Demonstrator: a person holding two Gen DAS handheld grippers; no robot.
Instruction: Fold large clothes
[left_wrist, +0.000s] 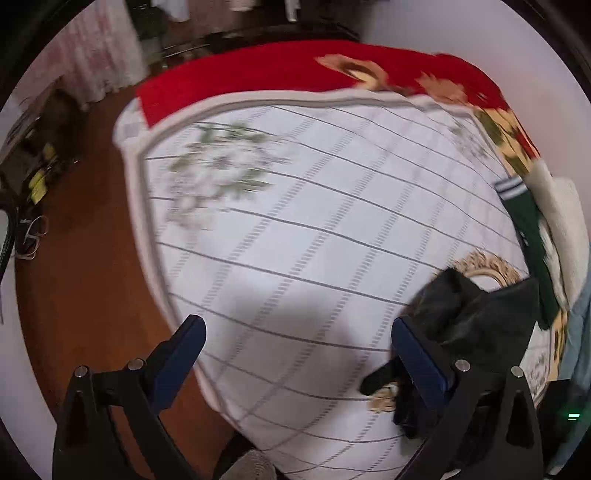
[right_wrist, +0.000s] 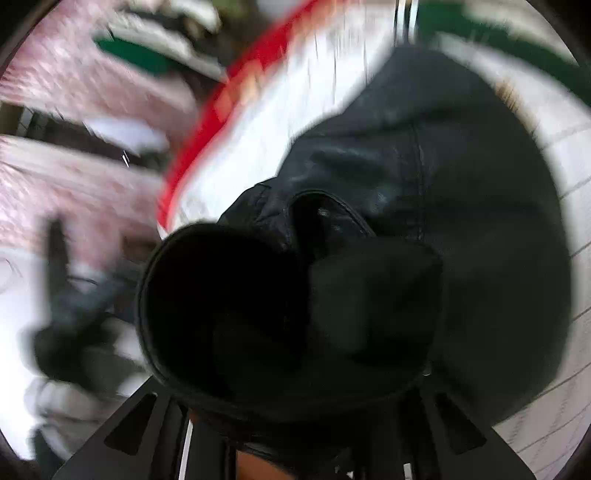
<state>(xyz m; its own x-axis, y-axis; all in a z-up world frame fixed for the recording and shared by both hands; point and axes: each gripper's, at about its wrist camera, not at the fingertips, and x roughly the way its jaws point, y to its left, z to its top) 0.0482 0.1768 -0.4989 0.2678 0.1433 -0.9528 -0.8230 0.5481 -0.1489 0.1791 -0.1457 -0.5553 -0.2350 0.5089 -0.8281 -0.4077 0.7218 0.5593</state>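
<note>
A black garment (left_wrist: 469, 317) lies bunched at the right side of a bed with a white checked cover (left_wrist: 295, 229). My left gripper (left_wrist: 297, 341) is open and empty above the cover, its right finger (left_wrist: 417, 354) close beside the garment. In the blurred right wrist view the black garment (right_wrist: 424, 177) fills the frame and drapes over my right gripper (right_wrist: 295, 332). Its fingers are hidden under the cloth, which hangs from it above the bed.
A red flowered blanket (left_wrist: 280, 70) lies at the bed's far end. A green and white garment (left_wrist: 528, 229) lies along the right edge. Brown wooden floor (left_wrist: 81, 258) and clutter are at the left. Pink curtains (right_wrist: 74, 103) show behind.
</note>
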